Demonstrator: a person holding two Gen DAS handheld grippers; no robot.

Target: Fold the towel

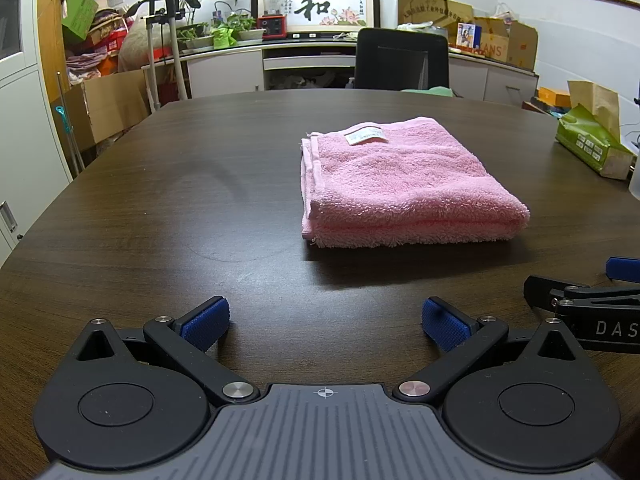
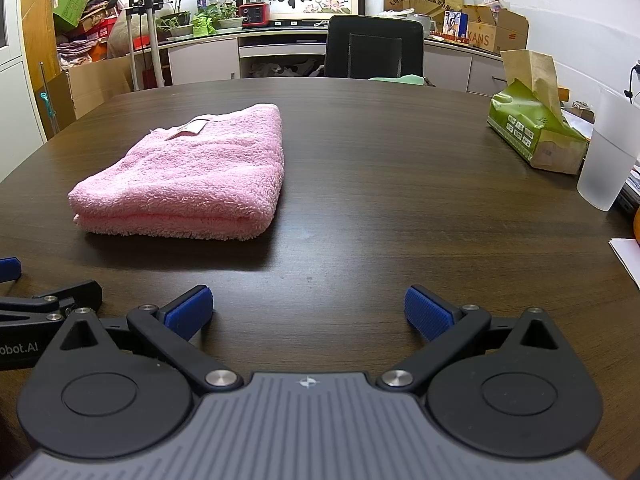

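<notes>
A pink towel [image 1: 400, 184] lies folded in a thick square on the dark wooden table [image 1: 180, 200], its white label on top at the far edge. It also shows in the right wrist view [image 2: 192, 184], ahead and to the left. My left gripper [image 1: 326, 322] is open and empty, low over the table, short of the towel's near edge. My right gripper [image 2: 308, 312] is open and empty, to the right of the towel. Each gripper's side shows at the edge of the other's view.
A green tissue box [image 2: 536, 128] and a frosted plastic cup [image 2: 608, 152] stand at the table's right side. White paper [image 2: 628, 256] lies at the right edge. A black office chair [image 2: 374, 46] stands behind the table's far edge.
</notes>
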